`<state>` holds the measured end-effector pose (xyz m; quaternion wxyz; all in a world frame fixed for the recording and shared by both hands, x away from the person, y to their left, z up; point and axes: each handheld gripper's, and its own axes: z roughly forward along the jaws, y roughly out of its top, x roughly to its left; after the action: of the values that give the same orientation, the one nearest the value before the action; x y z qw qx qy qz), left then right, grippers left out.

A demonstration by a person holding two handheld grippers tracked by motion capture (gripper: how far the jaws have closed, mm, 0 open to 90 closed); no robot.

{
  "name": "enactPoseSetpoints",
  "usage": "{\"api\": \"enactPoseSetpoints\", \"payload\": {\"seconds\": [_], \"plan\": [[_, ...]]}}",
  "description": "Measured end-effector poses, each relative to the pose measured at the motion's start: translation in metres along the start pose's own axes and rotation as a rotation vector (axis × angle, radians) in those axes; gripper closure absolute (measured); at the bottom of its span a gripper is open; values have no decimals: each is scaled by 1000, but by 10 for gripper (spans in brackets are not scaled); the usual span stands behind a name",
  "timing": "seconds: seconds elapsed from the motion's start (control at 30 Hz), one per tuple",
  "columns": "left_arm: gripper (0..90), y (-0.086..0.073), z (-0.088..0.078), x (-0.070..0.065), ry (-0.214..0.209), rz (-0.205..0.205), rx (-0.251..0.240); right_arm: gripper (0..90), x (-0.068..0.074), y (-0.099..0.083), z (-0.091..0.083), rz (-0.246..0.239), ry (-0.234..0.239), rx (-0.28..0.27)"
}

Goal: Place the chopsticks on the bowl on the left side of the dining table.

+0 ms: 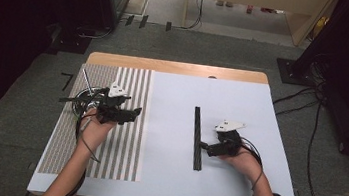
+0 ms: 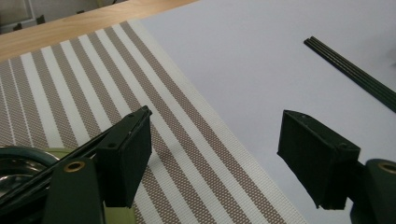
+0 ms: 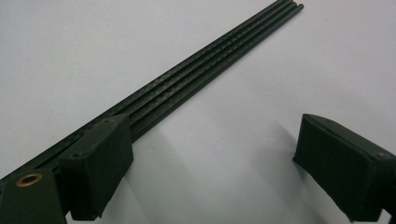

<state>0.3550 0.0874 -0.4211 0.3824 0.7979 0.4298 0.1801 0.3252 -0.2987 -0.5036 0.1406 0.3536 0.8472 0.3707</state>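
A bundle of thin black rods (image 1: 197,138) lies lengthwise on the white sheet (image 1: 232,185) right of centre. My right gripper (image 1: 204,146) points left at the near part of the bundle. In the right gripper view it (image 3: 215,172) stands open, and the rods (image 3: 201,70) run past the outer side of its left jaw, with bare sheet between the pads. My left gripper (image 1: 135,113) hovers over the striped mat (image 1: 120,152) and points right. In the left gripper view it (image 2: 219,158) is open and holds nothing, with the rods (image 2: 355,72) far off.
A round metal bowl (image 1: 81,102) sits on the mat's left part, just behind my left hand, with a thin metal stick (image 1: 87,83) leaning out of it. The bowl's rim (image 2: 14,156) is at the lower left of the left gripper view. The wooden table edge (image 1: 176,68) runs along the back.
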Motion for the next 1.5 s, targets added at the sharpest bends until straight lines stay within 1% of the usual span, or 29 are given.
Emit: {"api": "enactPoseSetpoints", "payload": {"seconds": [0.03,0.13,0.33,0.43,0.5,0.63,0.67,0.77,0.97,1.13,1.23,1.33,1.5], "plan": [[262,0,1,-1,-5,-1,-6,109,0,0,0,0,0,0],[261,0,3,-6,-18,5,-1,109,0,0,0,1,0,1],[240,-2,10,-17,-38,52,5,109,0,0,0,1,0,1],[212,-2,12,-23,-57,63,-2,109,0,0,0,1,0,1],[213,-3,15,-27,-62,70,-3,109,0,0,0,1,0,1],[212,-5,21,-36,-72,101,7,109,0,0,0,1,0,0],[212,-5,23,-38,-77,104,3,109,0,0,0,1,0,1],[210,-7,28,-44,-84,134,-18,109,0,0,0,1,0,1],[208,-12,42,-51,-95,142,13,109,0,0,0,0,0,0],[208,-15,51,-54,-115,122,23,109,0,0,0,-1,0,0],[208,-17,57,-58,-112,133,32,109,0,0,0,1,0,1],[207,-18,61,-62,-121,136,40,109,0,0,0,-2,0,-1],[204,-20,66,-70,-131,155,57,109,0,0,0,2,0,-1]]}}
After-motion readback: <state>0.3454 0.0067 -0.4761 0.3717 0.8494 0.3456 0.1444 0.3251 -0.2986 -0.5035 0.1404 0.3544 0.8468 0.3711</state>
